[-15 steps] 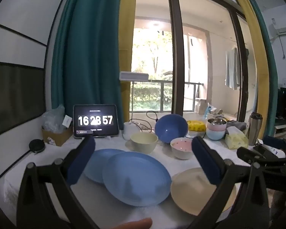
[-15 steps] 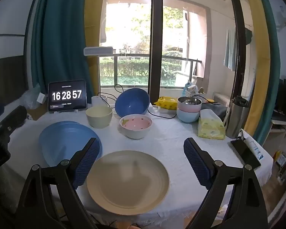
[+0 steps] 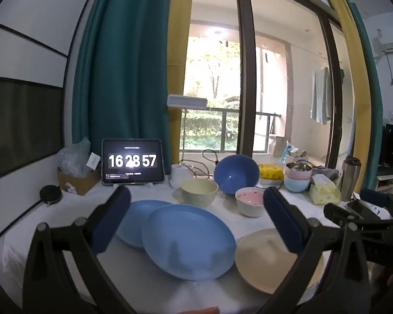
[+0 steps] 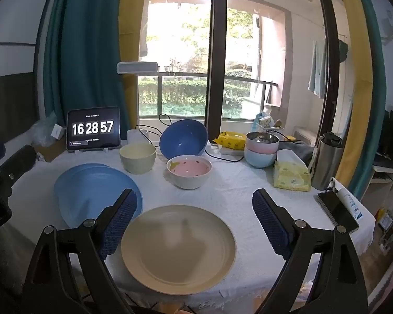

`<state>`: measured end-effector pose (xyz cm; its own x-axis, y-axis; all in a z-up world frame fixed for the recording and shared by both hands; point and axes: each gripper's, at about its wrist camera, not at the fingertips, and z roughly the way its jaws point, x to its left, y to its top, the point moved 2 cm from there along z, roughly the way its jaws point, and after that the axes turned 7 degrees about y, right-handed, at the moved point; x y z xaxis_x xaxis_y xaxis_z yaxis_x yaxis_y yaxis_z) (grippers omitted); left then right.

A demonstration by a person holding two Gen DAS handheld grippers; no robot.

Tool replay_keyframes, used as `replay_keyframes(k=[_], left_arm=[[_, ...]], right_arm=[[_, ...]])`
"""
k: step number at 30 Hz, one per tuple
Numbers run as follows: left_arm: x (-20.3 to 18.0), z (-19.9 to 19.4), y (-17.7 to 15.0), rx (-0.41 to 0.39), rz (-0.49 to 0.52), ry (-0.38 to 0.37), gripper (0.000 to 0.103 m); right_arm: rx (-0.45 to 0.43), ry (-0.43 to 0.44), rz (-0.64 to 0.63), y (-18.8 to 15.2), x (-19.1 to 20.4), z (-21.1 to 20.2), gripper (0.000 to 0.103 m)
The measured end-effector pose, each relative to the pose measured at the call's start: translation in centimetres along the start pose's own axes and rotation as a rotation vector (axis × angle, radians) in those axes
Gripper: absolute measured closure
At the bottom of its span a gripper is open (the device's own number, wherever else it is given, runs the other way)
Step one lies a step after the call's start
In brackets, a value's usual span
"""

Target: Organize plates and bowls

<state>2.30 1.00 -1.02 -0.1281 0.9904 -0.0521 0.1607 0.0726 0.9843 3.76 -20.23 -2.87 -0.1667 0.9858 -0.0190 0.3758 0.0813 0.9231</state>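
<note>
While both claws hang wide open and empty above the near edge of the white-clothed surface (image 4: 235,183), the right claw (image 4: 194,222) frames the beige plate (image 4: 178,248) and the left claw (image 3: 196,219) the two overlapped blue plates (image 3: 188,240). These look light, stiff, smooth-glazed; lying flat, they likely offer only the rim to pinch. Bowls behind: cream bowl (image 4: 137,158), pink bowl (image 4: 189,171), tilted blue bowl (image 4: 184,138).

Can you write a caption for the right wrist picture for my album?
Open right tongs hover over a beige plate, blue plates beside it.
</note>
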Motion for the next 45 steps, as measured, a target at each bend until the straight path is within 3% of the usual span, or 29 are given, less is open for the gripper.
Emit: replay_keyframes(k=[45], left_arm=[[-0.07,-0.22,0.25,0.004,0.008,0.013,0.001]], right_arm=[[0.003,-0.005,0.023,-0.06,-0.32,0.14,0.011]])
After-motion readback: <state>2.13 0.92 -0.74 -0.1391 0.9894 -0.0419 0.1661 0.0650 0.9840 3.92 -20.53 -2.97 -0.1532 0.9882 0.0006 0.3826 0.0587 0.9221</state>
